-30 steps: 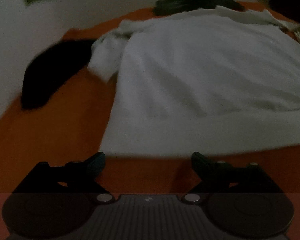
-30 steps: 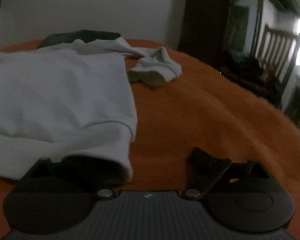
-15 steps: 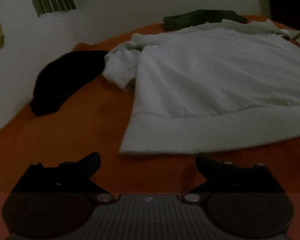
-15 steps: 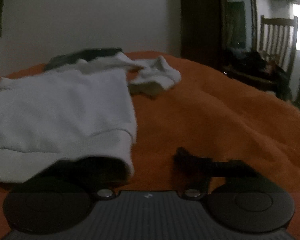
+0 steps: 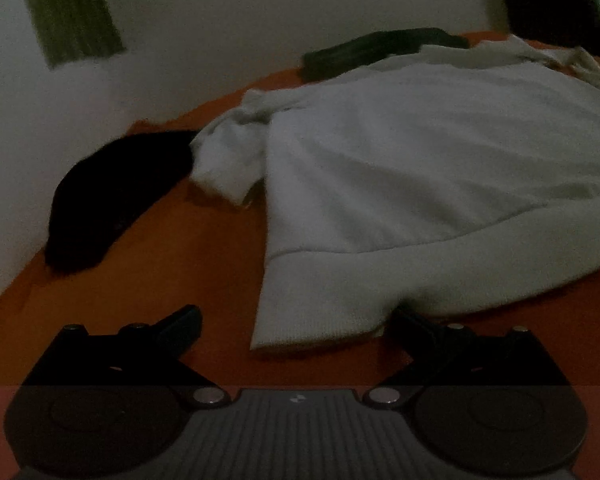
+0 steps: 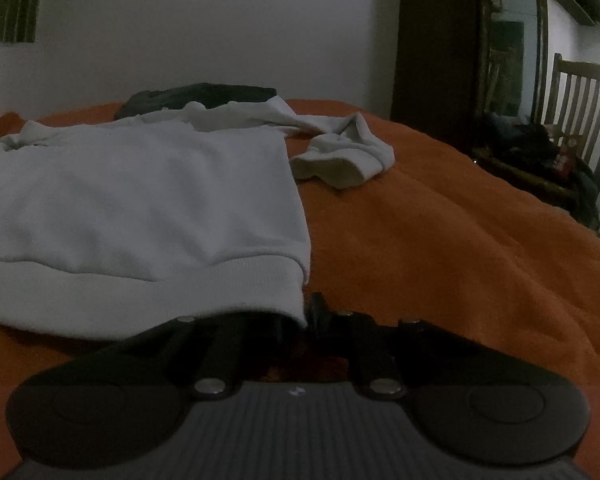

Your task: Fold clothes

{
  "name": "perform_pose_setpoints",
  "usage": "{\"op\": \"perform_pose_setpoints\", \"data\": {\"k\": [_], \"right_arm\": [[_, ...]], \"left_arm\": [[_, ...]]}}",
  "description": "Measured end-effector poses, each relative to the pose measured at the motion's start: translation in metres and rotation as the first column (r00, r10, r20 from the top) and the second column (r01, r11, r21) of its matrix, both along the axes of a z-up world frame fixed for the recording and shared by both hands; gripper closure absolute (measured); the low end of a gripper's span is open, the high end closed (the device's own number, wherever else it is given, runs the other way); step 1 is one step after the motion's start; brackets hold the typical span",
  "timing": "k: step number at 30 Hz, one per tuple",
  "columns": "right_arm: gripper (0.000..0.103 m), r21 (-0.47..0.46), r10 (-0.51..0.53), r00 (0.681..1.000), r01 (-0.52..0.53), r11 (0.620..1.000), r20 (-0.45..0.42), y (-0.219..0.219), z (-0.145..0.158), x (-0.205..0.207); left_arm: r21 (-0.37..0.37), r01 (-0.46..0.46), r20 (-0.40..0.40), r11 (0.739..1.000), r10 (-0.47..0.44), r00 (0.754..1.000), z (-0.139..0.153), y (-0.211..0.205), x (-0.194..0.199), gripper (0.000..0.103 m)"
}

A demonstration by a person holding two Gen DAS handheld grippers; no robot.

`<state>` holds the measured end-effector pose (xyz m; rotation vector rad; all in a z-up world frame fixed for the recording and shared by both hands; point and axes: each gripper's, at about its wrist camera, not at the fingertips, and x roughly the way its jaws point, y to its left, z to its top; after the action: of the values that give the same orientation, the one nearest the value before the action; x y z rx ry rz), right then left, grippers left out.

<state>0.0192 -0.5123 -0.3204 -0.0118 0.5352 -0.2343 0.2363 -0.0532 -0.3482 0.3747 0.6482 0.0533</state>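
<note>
Two tongs are in my hands, both low over the orange bedspread point(image 6: 440, 240) and pointed at the hem of the white sweatshirt point(image 5: 420, 168) lying flat ahead of them.

On my left gripper point(image 5: 296, 320) the jaws stand wide apart and press on nothing. The sweatshirt's near left corner lies between them, with the ribbed hem running off past the right finger, whose tip sits at or just under the hem's edge; I cannot tell which. The left finger is over bare bedspread. A crumpled sleeve point(image 5: 228, 160) lies beyond, ahead and slightly left, and left of that is a black garment point(image 5: 112, 200). A dark folded garment point(image 5: 372, 52) sits at the far edge, behind the sweatshirt.

On my right gripper point(image 6: 306, 316) the jaws have just been closing and now sit nearly together, pinching the near right corner of the ribbed hem point(image 6: 180, 296). The left finger is hidden under the cloth. The other sleeve point(image 6: 344, 160) lies bunched ahead of this gripper. Far right, past the bed, stands a wooden chair point(image 6: 580, 92).
</note>
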Motion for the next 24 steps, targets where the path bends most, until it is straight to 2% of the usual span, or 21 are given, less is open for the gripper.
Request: {"op": "perform_pose_setpoints", "data": {"k": [3,5,6,7,9,11,14,20,22,23,24], "right_arm": [[0.090,-0.002,0.002,1.000,-0.002,1.000,0.003,0.000,-0.001,-0.001],[0.090,-0.001,0.002,1.000,-0.002,1.000,0.002,0.001,-0.001,-0.001],[0.090,0.000,0.002,1.000,-0.002,1.000,0.002,0.001,-0.001,-0.001],[0.090,0.000,0.002,1.000,-0.002,1.000,0.001,0.002,-0.001,-0.001],[0.089,-0.006,0.002,1.000,-0.002,1.000,-0.004,0.004,-0.001,0.000],[0.089,-0.009,0.001,1.000,-0.001,1.000,-0.006,0.006,-0.001,0.000],[0.089,-0.007,0.001,1.000,-0.001,1.000,-0.006,0.003,-0.002,0.000],[0.089,-0.011,0.003,1.000,-0.003,1.000,-0.007,0.000,-0.003,0.001],[0.088,-0.009,0.006,1.000,-0.006,1.000,-0.010,-0.003,-0.003,0.002],[0.088,-0.008,0.006,1.000,-0.006,1.000,-0.012,-0.002,-0.003,0.002],[0.088,-0.009,0.007,1.000,-0.007,1.000,-0.014,-0.002,-0.003,0.003]], "left_arm": [[-0.006,0.038,-0.001,0.999,-0.038,0.999,-0.002,0.000,-0.002,0.034],[-0.008,0.083,-0.017,0.997,-0.083,0.996,-0.004,0.000,-0.006,0.044],[0.017,0.099,-0.010,0.995,-0.099,0.995,-0.006,-0.002,-0.011,0.044],[0.028,0.103,-0.007,0.994,-0.103,0.995,-0.008,-0.001,-0.013,0.043],[0.035,0.061,-0.006,0.998,-0.061,0.998,-0.011,0.003,-0.012,0.012],[0.031,-0.005,-0.005,1.000,0.005,1.000,-0.011,0.009,-0.008,0.000],[0.015,-0.026,-0.044,1.000,0.027,0.999,-0.014,0.011,0.003,0.000],[0.129,-0.011,-0.022,0.992,0.014,1.000,-0.015,-0.007,0.012,0.000],[0.152,0.006,-0.012,0.988,-0.004,1.000,-0.014,-0.012,0.012,0.007],[0.152,0.034,-0.015,0.988,-0.032,0.999,-0.015,-0.014,0.011,0.027],[0.133,0.086,-0.034,0.987,-0.082,0.996,-0.015,-0.016,0.009,0.054]]}}
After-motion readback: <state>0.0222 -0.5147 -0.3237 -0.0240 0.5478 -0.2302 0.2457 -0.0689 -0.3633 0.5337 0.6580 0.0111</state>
